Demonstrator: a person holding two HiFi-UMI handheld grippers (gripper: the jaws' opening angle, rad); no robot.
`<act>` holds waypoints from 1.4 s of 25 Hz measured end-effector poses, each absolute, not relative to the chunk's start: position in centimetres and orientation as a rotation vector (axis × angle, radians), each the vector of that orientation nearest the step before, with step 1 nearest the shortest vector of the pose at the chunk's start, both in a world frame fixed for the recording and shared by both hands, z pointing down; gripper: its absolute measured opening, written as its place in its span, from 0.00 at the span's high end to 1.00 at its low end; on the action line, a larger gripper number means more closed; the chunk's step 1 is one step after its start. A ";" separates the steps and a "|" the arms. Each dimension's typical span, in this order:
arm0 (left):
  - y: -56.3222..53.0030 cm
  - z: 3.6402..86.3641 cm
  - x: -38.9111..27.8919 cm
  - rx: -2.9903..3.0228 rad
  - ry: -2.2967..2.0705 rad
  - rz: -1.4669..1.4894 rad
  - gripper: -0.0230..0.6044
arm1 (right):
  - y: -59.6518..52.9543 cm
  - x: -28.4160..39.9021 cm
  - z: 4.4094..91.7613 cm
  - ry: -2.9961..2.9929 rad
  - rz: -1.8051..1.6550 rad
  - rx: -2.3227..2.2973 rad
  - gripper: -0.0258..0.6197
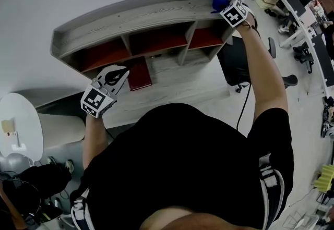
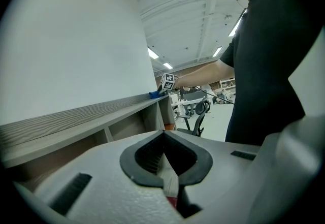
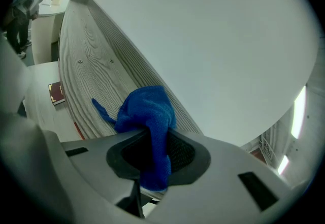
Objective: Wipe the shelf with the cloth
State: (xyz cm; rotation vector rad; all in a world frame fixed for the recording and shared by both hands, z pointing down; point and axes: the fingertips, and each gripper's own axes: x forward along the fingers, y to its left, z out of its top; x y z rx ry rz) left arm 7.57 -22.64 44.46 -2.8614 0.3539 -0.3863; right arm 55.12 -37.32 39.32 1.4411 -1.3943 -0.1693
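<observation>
The right claw is clamped on the blue cloth; a fold hangs down between the jaws while the rest bunches up just beyond them, resting on the grey wood-grain top of the shelf close to its raised back rim. In the head view this claw sits in the upper right of the frame, at the right end of the shelf, with the cloth poking out past the marker cube. Below the top board, three compartments with red insides run across the upper middle of the frame. The left claw has its jaws drawn together with nothing between them; in the head view it hovers at the middle left, over the pale desk and just beside a dark red book lying flat there. A black office chair stands at the right of the frame, below the shelf's right end. From the left gripper view the cloth is a small blue spot on the far end of the shelf edge.
</observation>
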 end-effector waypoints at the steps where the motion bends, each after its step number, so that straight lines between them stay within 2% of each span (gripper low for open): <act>1: -22.6 44.5 7.3 -2.861 0.360 -0.391 0.94 | -37.3 54.8 39.2 -1.395 -0.169 1.435 0.84; 18: -21.9 44.6 3.2 -2.861 0.440 -0.411 0.94 | -39.3 47.7 39.7 -1.435 -0.223 1.333 0.84; 35: -20.4 44.8 -3.9 -2.857 0.572 -0.433 0.94 | -41.4 35.9 39.9 -1.511 -0.323 1.222 0.84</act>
